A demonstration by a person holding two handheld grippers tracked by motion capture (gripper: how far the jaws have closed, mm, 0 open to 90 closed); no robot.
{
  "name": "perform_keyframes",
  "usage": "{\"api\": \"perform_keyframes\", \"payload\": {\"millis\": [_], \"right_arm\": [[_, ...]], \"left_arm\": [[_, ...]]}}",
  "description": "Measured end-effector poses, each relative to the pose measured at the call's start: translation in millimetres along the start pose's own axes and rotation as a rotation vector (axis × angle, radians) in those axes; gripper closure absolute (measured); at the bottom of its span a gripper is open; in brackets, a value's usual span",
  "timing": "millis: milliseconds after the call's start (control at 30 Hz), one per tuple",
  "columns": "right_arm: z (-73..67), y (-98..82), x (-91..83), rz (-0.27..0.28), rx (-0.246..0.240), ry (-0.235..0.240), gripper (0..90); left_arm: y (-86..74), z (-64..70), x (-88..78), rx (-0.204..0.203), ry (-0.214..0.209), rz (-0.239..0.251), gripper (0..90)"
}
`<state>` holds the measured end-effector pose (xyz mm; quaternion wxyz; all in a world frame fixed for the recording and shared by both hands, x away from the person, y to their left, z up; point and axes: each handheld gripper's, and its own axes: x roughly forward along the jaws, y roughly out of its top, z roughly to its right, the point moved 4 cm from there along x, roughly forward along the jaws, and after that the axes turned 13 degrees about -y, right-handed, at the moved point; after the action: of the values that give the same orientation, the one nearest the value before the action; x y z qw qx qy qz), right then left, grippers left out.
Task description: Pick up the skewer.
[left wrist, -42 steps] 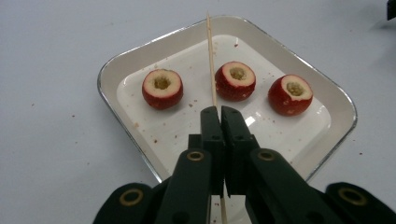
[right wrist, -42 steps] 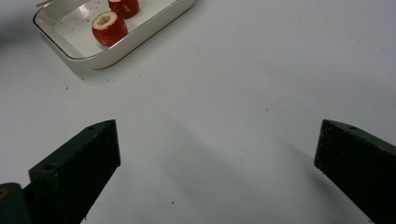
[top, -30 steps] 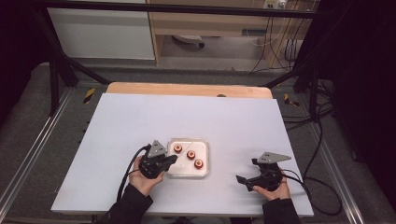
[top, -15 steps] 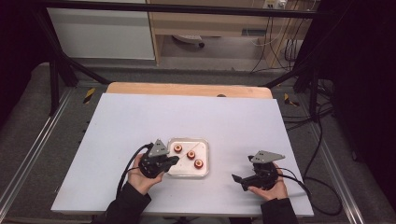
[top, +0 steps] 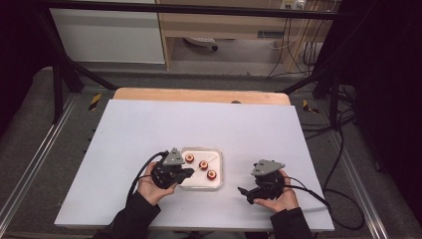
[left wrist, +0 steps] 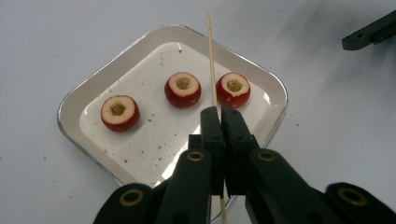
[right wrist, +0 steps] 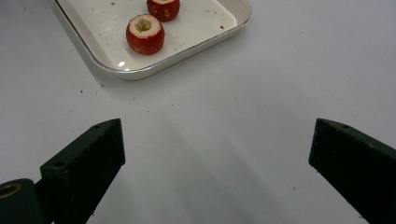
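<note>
A white tray (top: pixel 199 181) holds three cored red fruits (top: pixel 203 165) in a diagonal row. From the left gripper view they show as one on the left (left wrist: pixel 120 112), one in the middle (left wrist: pixel 182 89) and one on the right (left wrist: pixel 233 89). My left gripper (left wrist: pixel 219 112) is shut on a thin wooden skewer (left wrist: pixel 211 60), which points out over the tray between the middle and right fruits. This left gripper (top: pixel 188 173) sits at the tray's left edge. My right gripper (right wrist: pixel 219 135) stands open with nothing between its jaws, over bare table right of the tray (right wrist: pixel 187 56).
The white tabletop (top: pixel 149 129) stretches far beyond the tray, with a wooden strip (top: pixel 199 94) along its far edge. Black frame bars (top: pixel 64 74) and cables (top: pixel 318 194) lie around the table. One jaw of the right gripper (left wrist: pixel 369 32) shows past the tray.
My right gripper has moved left, closer to the tray's right side. The left gripper and skewer have stayed in place.
</note>
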<state>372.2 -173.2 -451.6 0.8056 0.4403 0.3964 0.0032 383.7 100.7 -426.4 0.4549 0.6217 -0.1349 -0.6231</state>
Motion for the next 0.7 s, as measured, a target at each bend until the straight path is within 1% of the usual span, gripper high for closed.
{"api": "perform_keyframes", "payload": {"millis": [100,133,233,267,300,333,400,500,533,567,600,633,700], "right_arm": [[-3.1,5.1,-0.5,-0.005,-0.062,-0.015,4.8],[-4.4,6.6,-0.9,-0.008,-0.075,-0.020,5.1],[-8.1,10.0,-1.7,0.004,-0.147,-0.031,7.2],[-8.1,10.0,-1.7,0.004,-0.147,-0.031,7.2],[-10.2,12.4,-2.0,-0.006,-0.186,-0.042,8.0],[-11.1,13.8,-2.4,-0.007,-0.205,-0.047,8.9],[-13.4,16.9,-2.9,0.004,-0.231,-0.043,9.8],[-16.7,21.4,-3.8,0.015,-0.271,-0.052,12.0],[-16.7,21.4,-3.8,0.015,-0.271,-0.052,12.0],[-19.2,24.1,-3.7,0.025,-0.310,-0.055,14.3],[-20.4,25.3,-3.7,0.028,-0.327,-0.060,15.1],[-21.6,26.5,-3.3,0.033,-0.343,-0.060,16.7],[-23.9,28.0,-2.4,0.038,-0.378,-0.062,19.5]], "left_arm": [[3.7,2.4,3.0,0.014,-0.007,-0.021,88.5],[4.9,3.1,3.8,0.022,-0.009,-0.029,88.5],[9.2,6.6,7.7,0.036,-0.018,-0.046,88.5],[9.2,6.6,7.7,0.036,-0.018,-0.046,88.5],[12.3,9.1,10.9,0.046,-0.023,-0.055,88.5],[13.6,10.2,12.4,0.053,-0.027,-0.062,88.5],[15.0,11.7,14.1,0.059,-0.031,-0.067,88.5],[19.4,17.8,21.9,0.077,-0.043,-0.083,88.5],[19.4,17.8,21.9,0.077,-0.043,-0.083,88.5],[21.2,20.7,26.1,0.091,-0.046,-0.097,88.5],[21.2,20.7,26.1,0.091,-0.046,-0.097,88.5],[23.1,23.4,29.5,0.102,-0.052,-0.105,88.5],[25.1,26.3,32.3,0.110,-0.062,-0.111,88.5]]}}
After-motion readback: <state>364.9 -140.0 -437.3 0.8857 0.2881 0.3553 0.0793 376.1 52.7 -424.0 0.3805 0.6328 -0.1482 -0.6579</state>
